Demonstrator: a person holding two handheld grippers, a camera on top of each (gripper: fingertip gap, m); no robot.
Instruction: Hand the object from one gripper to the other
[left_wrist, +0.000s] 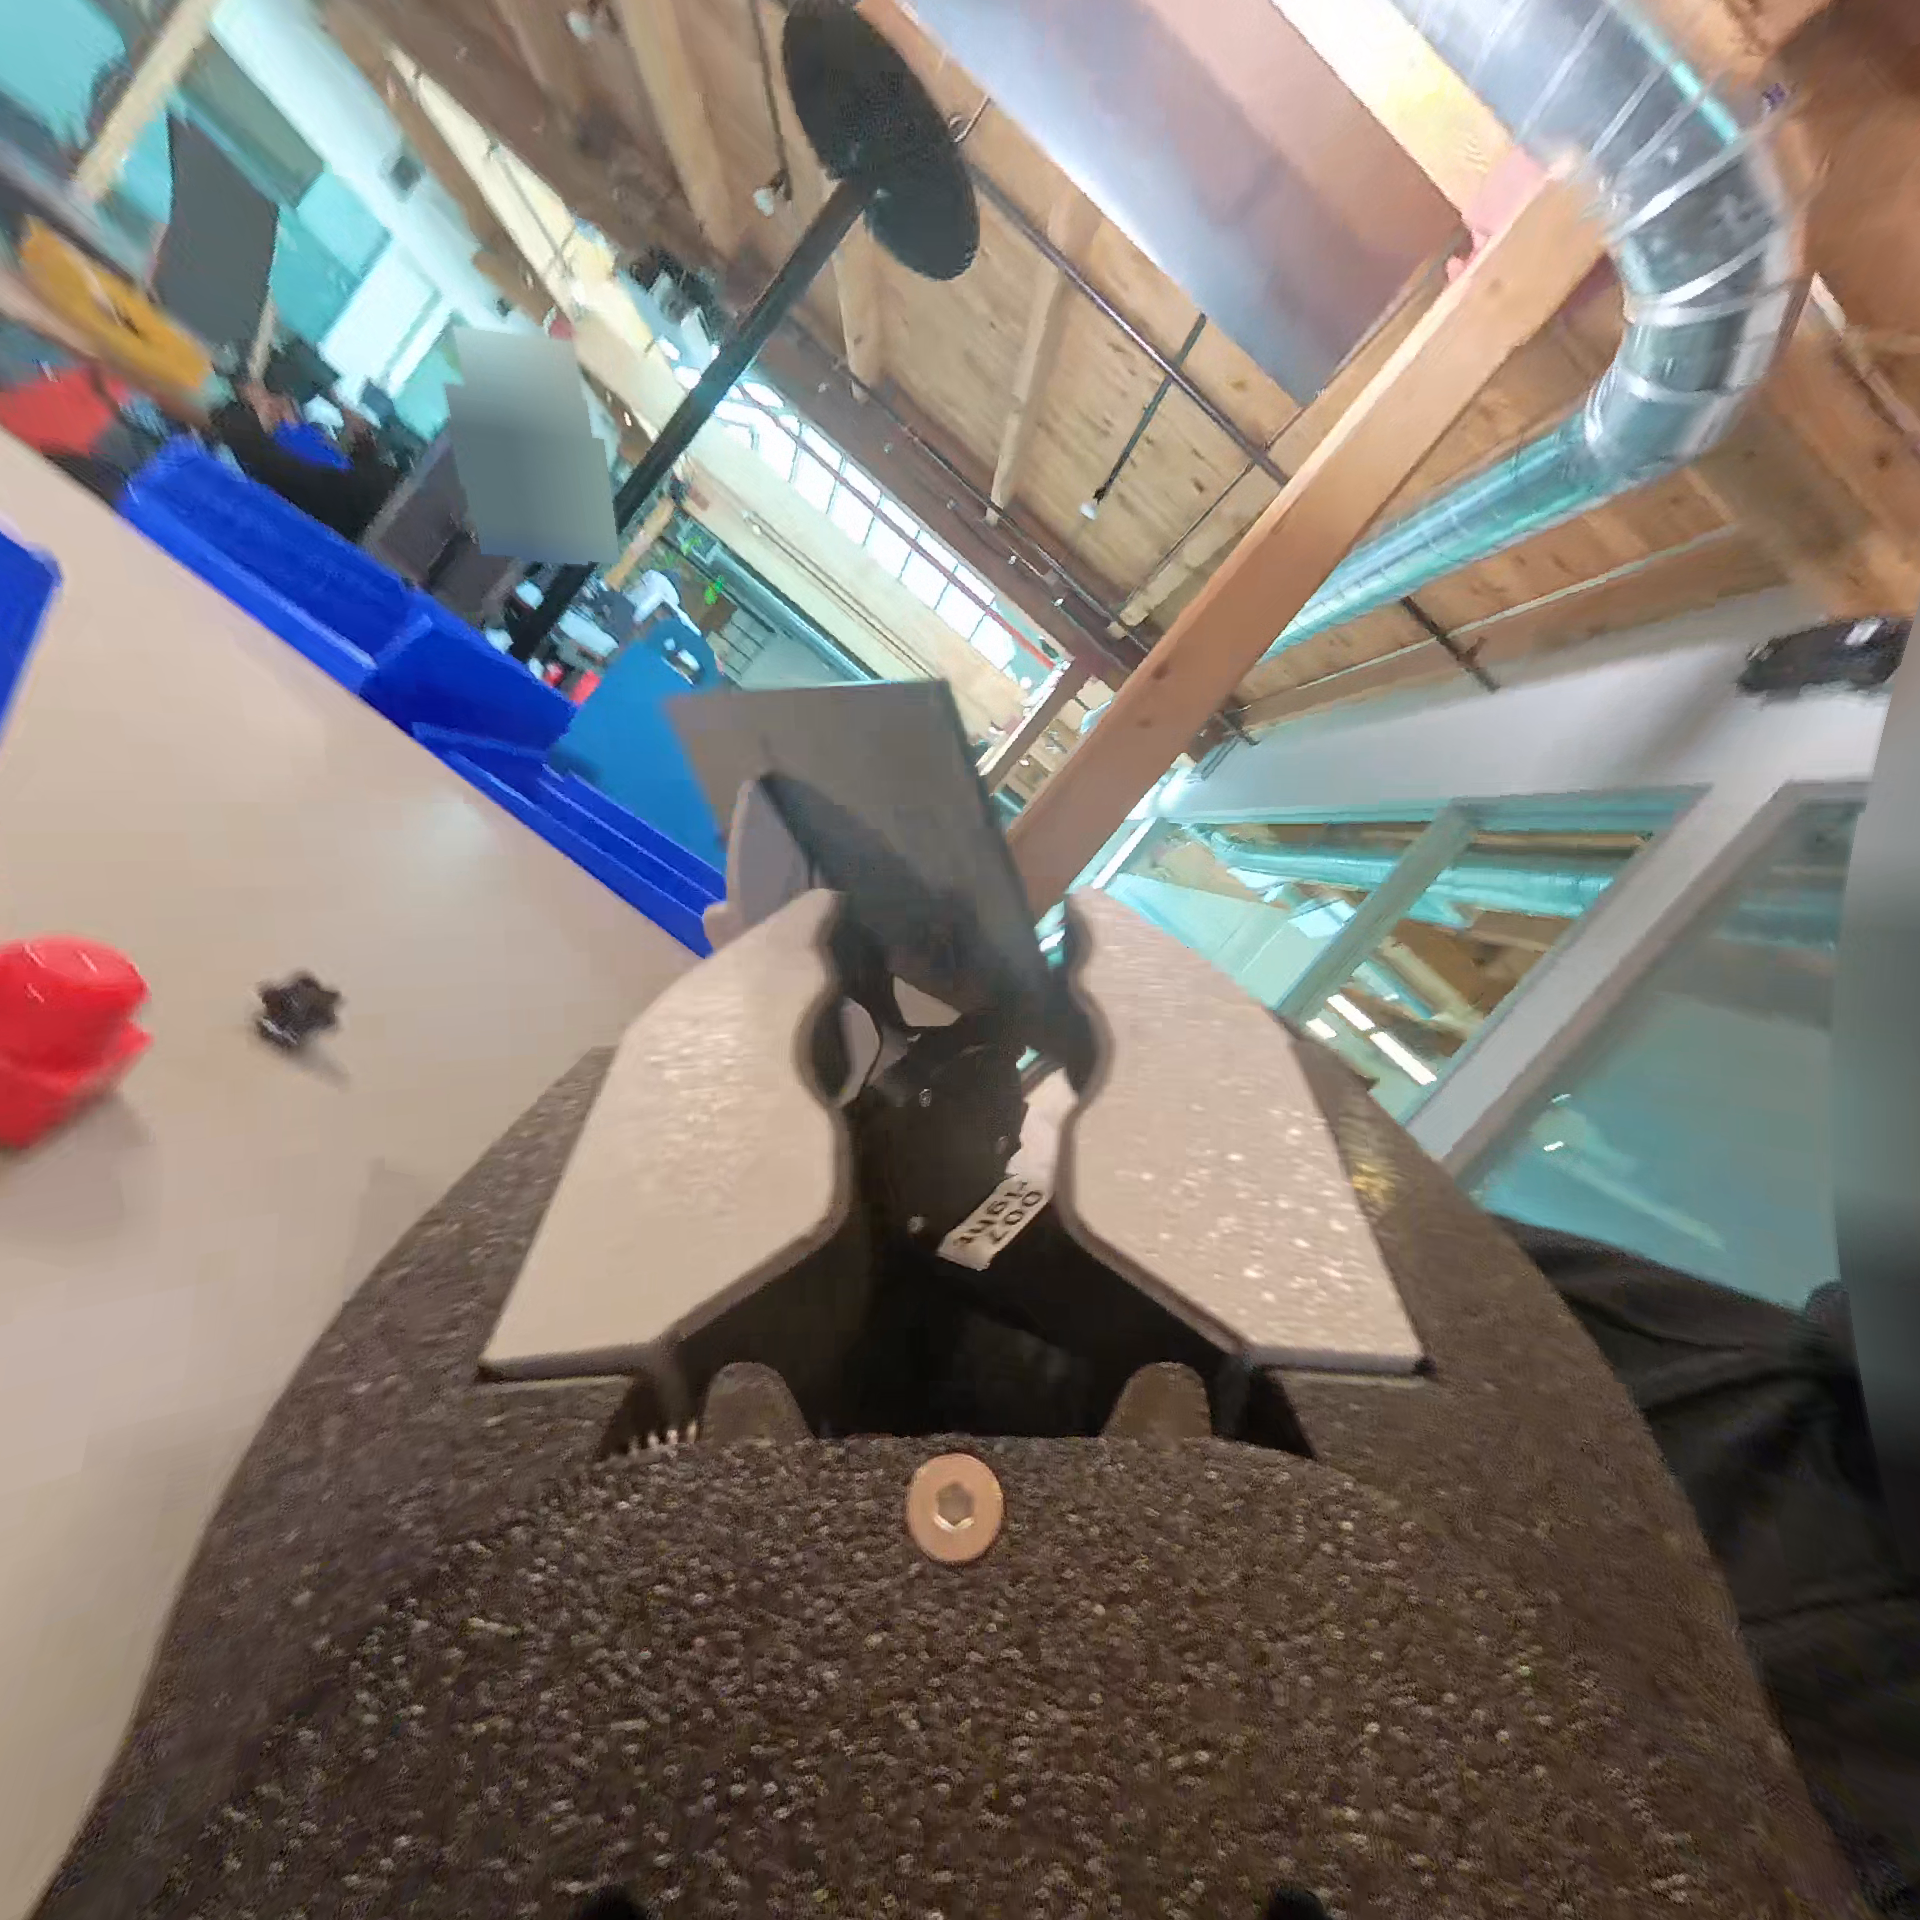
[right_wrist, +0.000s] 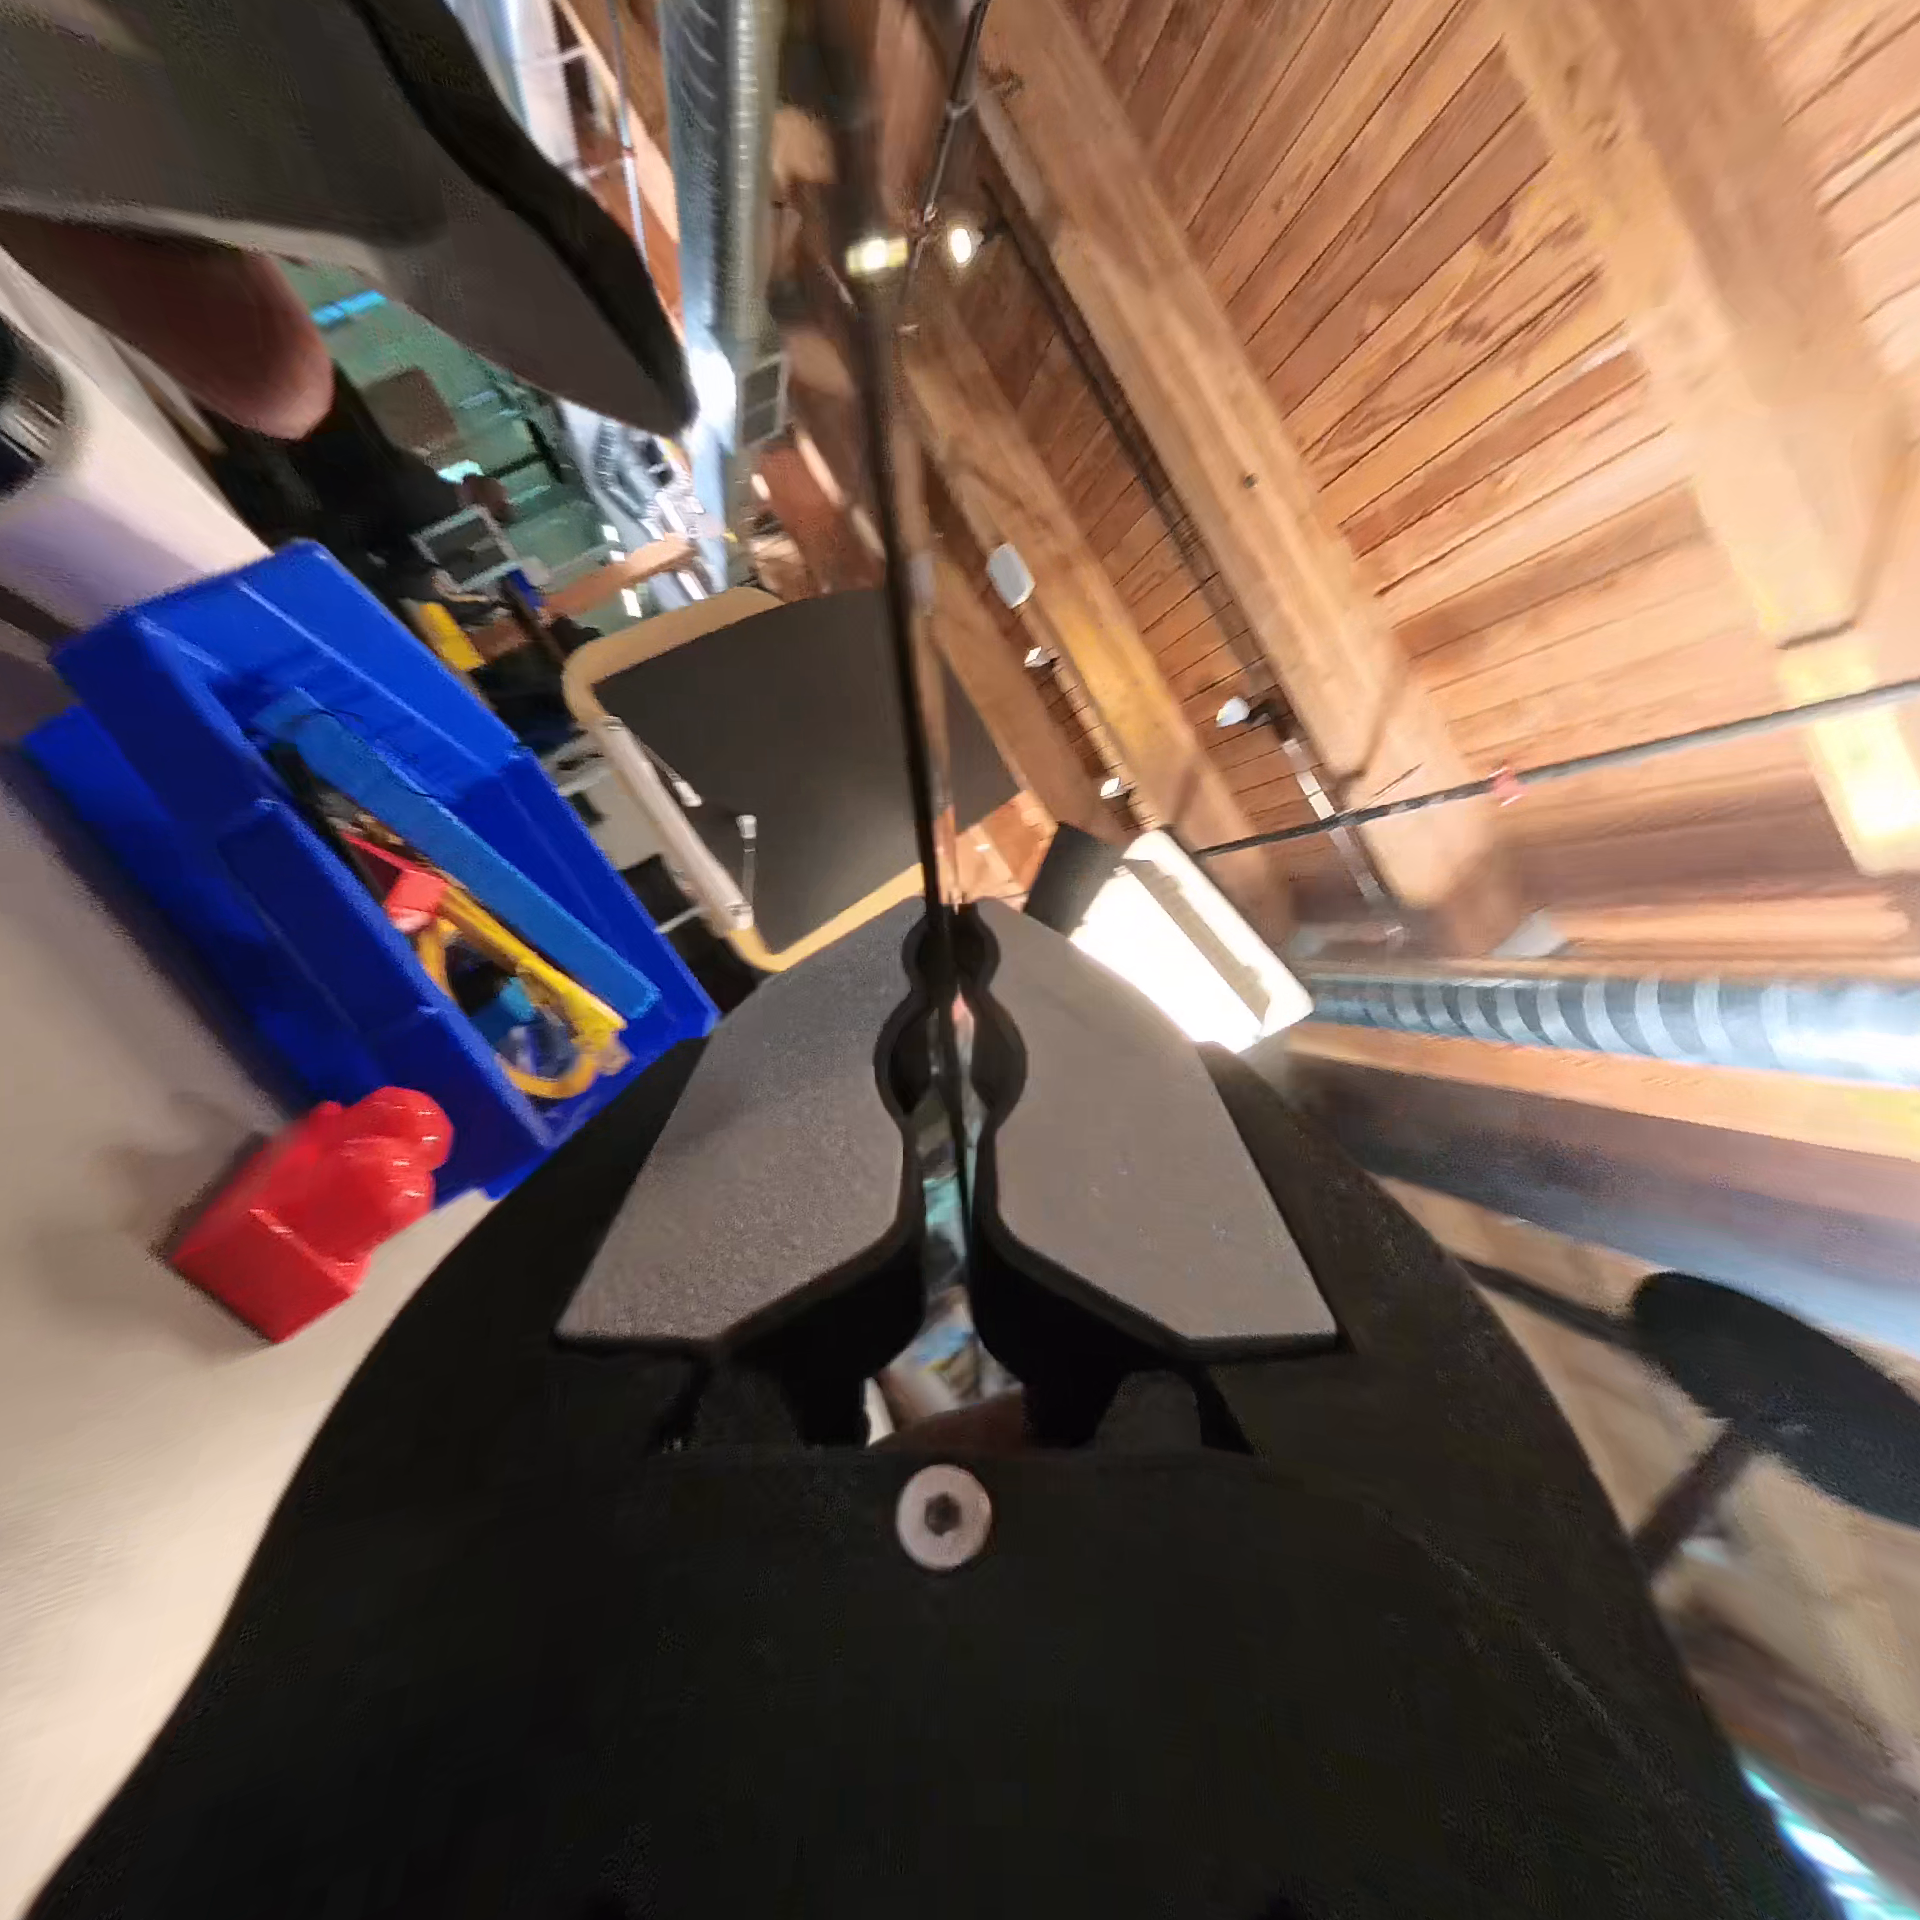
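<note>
A thin dark grey flat plate (left_wrist: 862, 790) sticks up between the two grey fingers of my left gripper (left_wrist: 951, 966). Those fingers stand apart and the left one is clear of the plate, so this gripper is open. The black body of my right gripper (left_wrist: 956, 1122) shows just beyond, holding the plate from the other side. In the right wrist view the plate (right_wrist: 902, 623) shows edge-on as a thin dark line. My right gripper (right_wrist: 948, 935) is shut on its lower end. Part of the left gripper (right_wrist: 312, 156) shows blurred at the top left of that view.
A red block (left_wrist: 62, 1029) (right_wrist: 312, 1205) and a small black part (left_wrist: 298, 1006) lie on the pale table (left_wrist: 208, 831). Blue bins (left_wrist: 312, 582) (right_wrist: 343, 831) stand along the table's far side, one holding coloured parts. Both views tilt up toward the wooden ceiling.
</note>
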